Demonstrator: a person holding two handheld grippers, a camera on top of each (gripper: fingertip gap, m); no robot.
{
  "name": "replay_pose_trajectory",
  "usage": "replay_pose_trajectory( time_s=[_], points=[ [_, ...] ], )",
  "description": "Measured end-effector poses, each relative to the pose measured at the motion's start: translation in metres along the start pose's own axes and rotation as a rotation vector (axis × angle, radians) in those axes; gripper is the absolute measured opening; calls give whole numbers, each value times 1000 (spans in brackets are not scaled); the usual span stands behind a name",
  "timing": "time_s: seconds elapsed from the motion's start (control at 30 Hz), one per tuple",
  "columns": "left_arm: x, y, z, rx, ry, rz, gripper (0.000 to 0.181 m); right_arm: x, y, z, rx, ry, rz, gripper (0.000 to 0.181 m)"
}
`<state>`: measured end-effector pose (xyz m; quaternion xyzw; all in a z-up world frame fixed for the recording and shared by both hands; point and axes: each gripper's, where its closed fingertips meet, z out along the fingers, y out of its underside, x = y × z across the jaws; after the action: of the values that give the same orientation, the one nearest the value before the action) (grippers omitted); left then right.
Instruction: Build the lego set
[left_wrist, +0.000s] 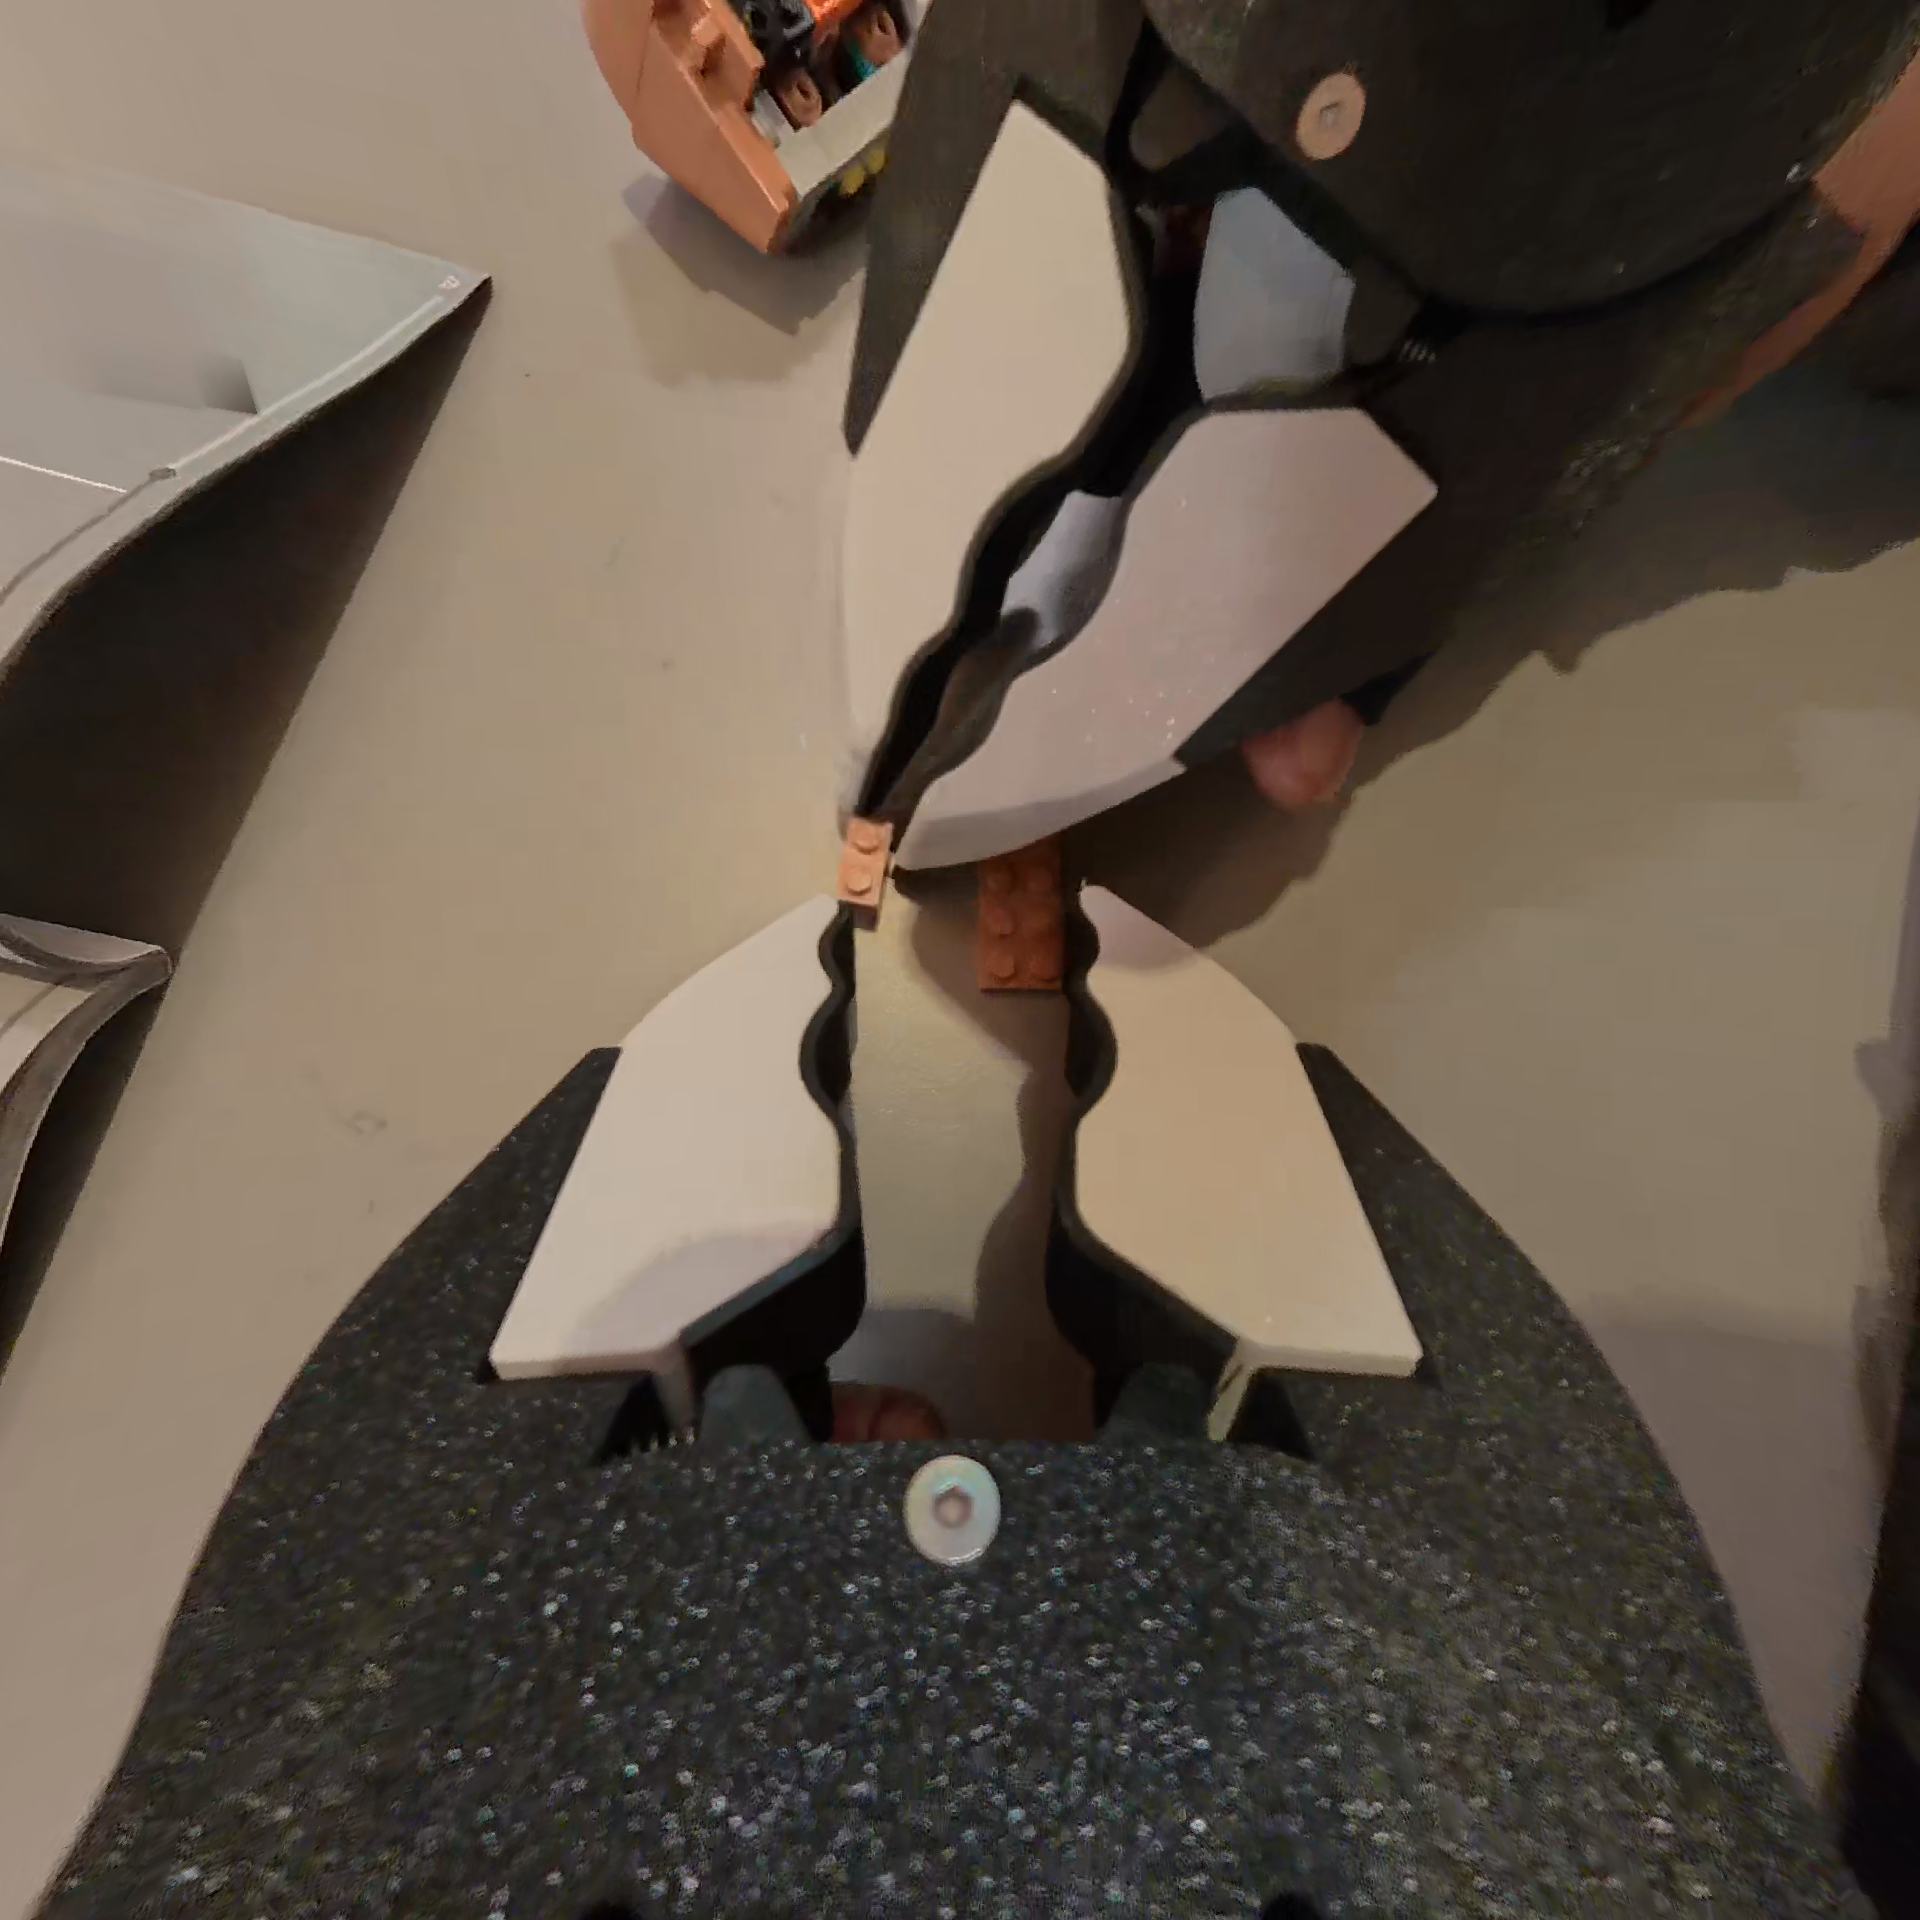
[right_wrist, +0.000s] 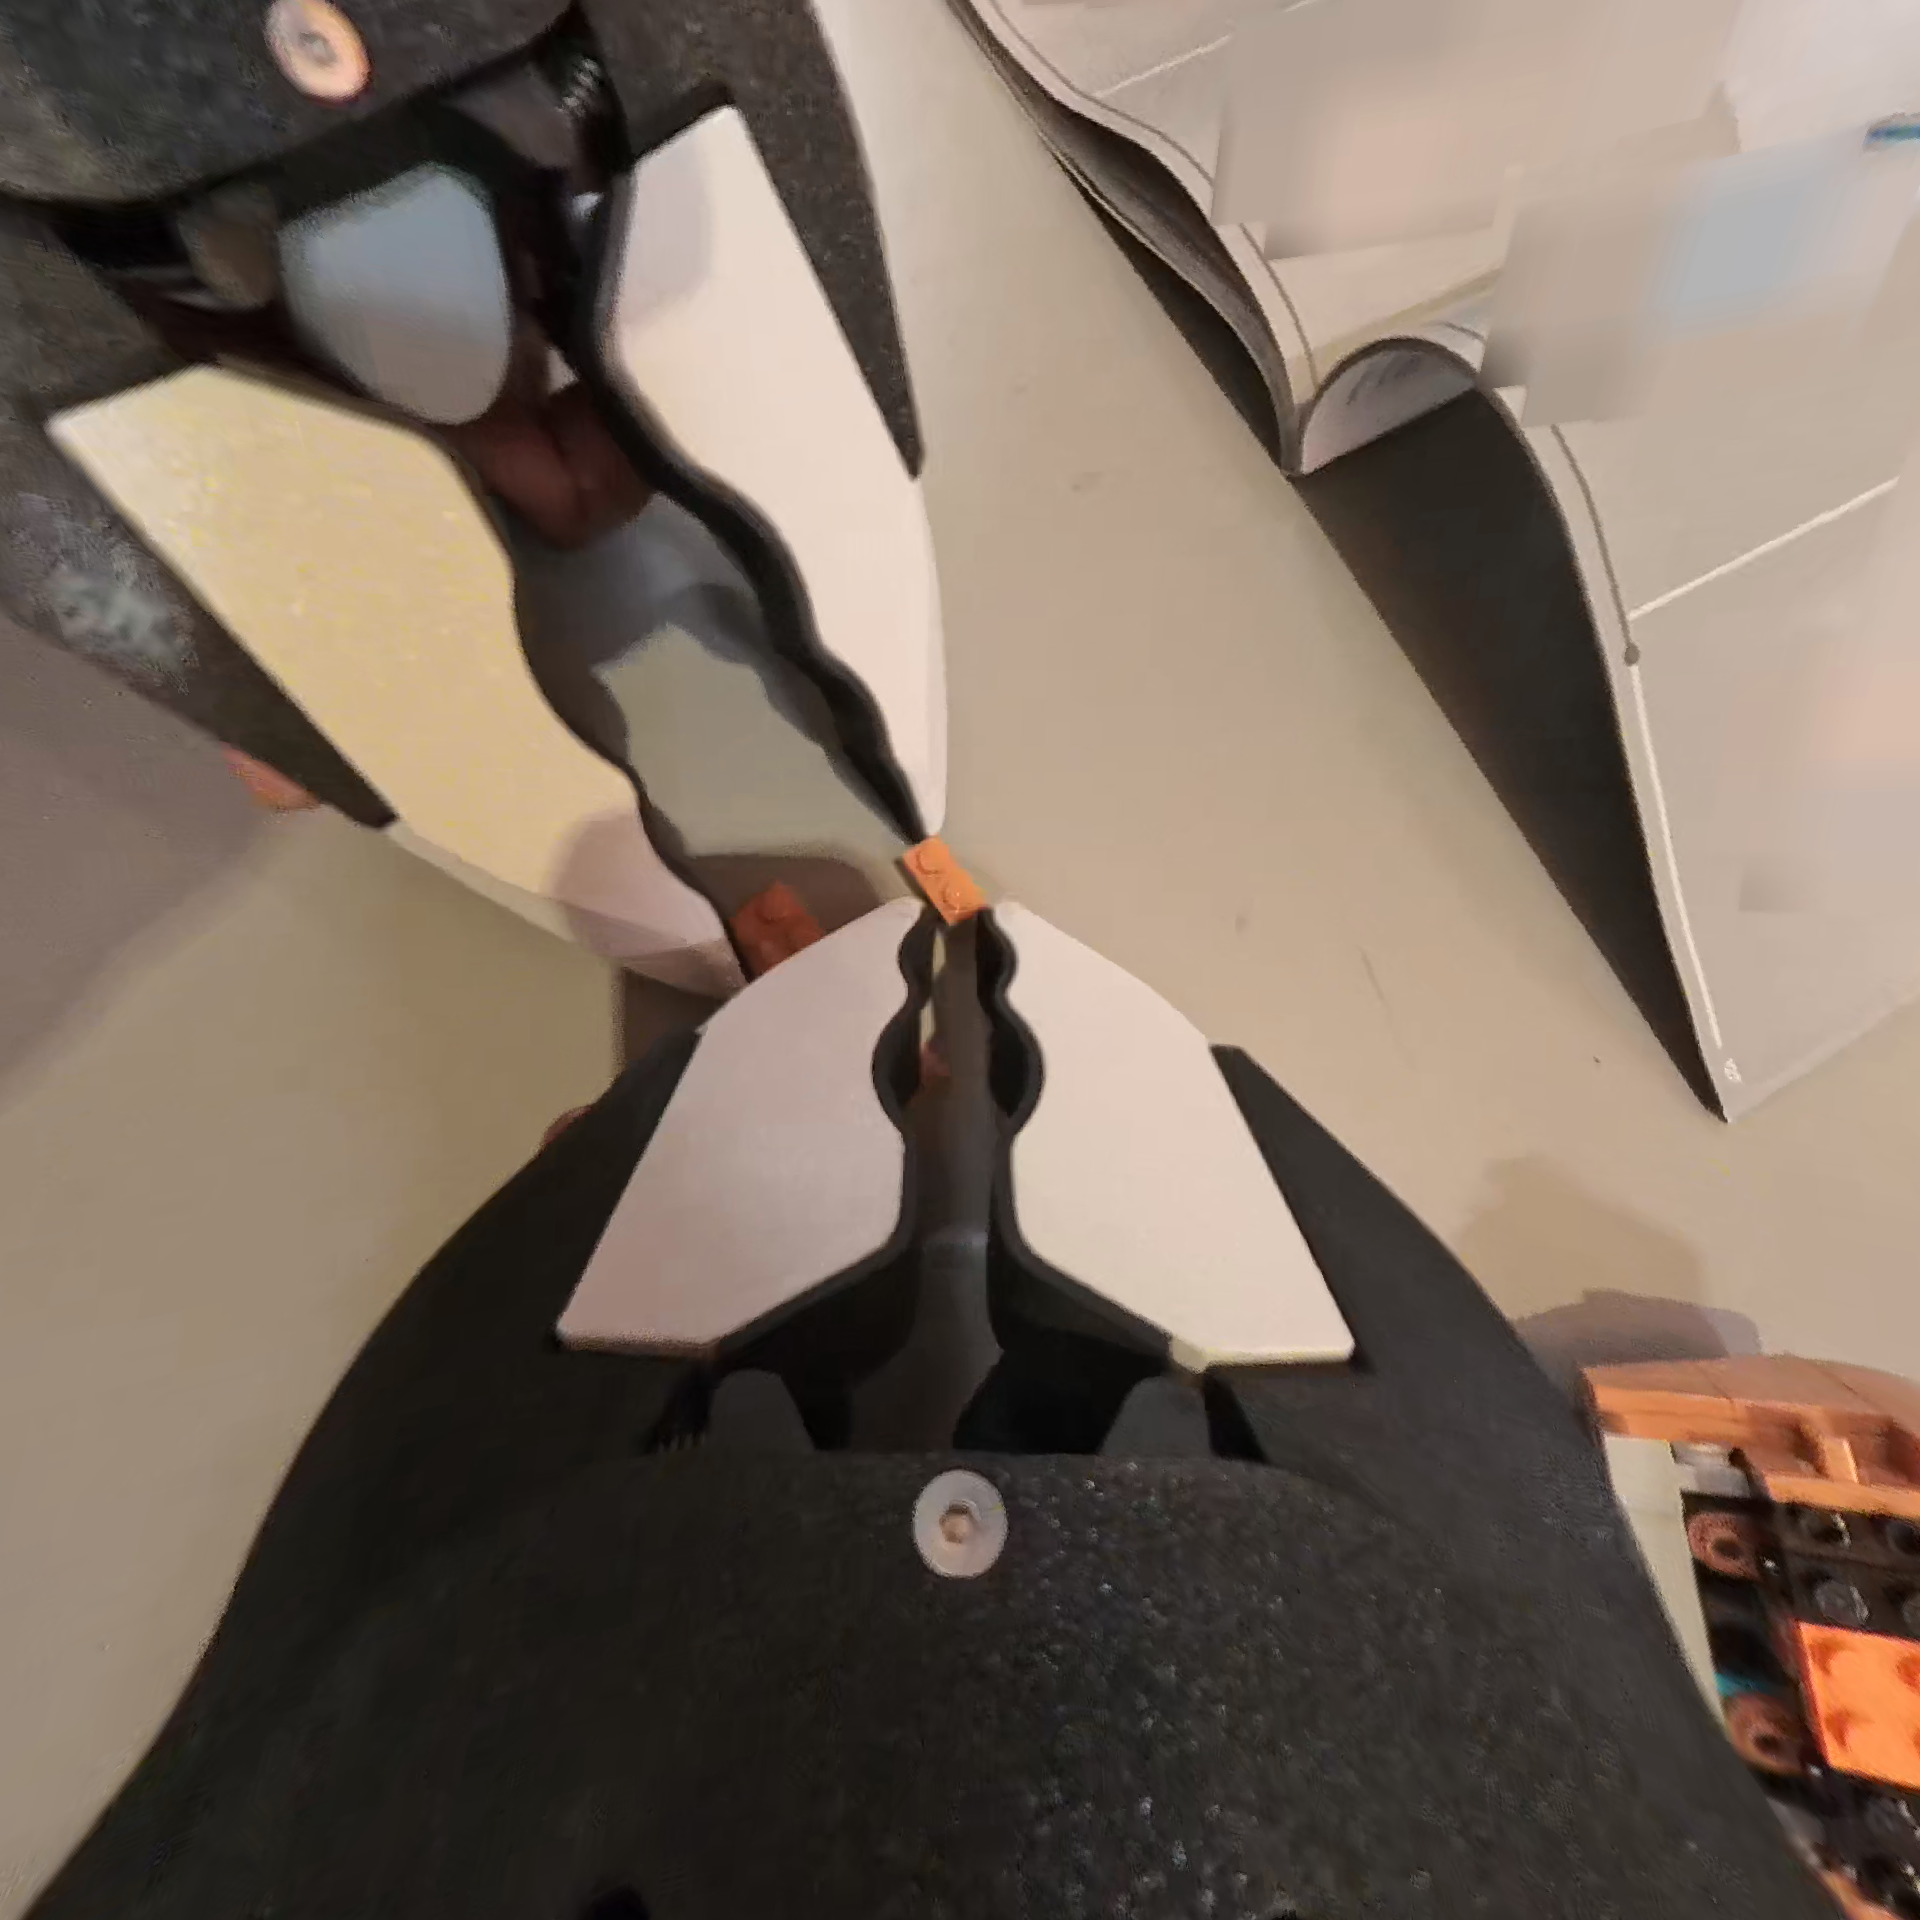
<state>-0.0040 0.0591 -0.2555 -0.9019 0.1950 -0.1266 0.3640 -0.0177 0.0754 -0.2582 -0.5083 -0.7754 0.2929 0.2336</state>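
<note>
My right gripper (right_wrist: 956, 914) is shut on a small tan two-stud plate (right_wrist: 943, 881), pinched at the fingertips just above the table. In the left wrist view it comes in from the top (left_wrist: 883, 821) with the plate (left_wrist: 864, 868) touching the tip of my left gripper's left finger. My left gripper (left_wrist: 961, 914) is open and holds nothing. A darker brown plate (left_wrist: 1023, 925) lies on the table between its fingers, close against the right one and partly under the right gripper. That plate also shows in the right wrist view (right_wrist: 774, 920).
An open instruction booklet (left_wrist: 208, 364) lies to the left and also shows in the right wrist view (right_wrist: 1558, 468). A partly built orange-and-black model (left_wrist: 748, 125) stands behind, seen at the lower right in the right wrist view (right_wrist: 1766, 1558). A person's fingertip (left_wrist: 1304, 758) shows behind the right gripper.
</note>
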Motion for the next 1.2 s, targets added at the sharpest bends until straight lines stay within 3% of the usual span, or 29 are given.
replay_pose_trajectory(
  time_s=[0.13,0.53,0.63,0.77,0.97,1.2],
  points=[
    [1,-5,-1,43,48,-40,38,4,2,-3,22,-63,-25,5],
    [16,-16,2,90,160,-71,37,0,13,-18,9,-121,-84,20],
    [5,-17,-3,101,110,-82,37,0,12,-22,20,-127,-68,21],
    [-7,-12,-3,70,68,-102,37,-2,13,-22,10,-134,-67,21],
    [4,-11,9,-18,73,-36,37,-4,15,-26,-7,-138,-77,22],
    [16,-19,12,12,142,-56,36,-3,20,-27,-14,-150,-72,23]
  ],
)
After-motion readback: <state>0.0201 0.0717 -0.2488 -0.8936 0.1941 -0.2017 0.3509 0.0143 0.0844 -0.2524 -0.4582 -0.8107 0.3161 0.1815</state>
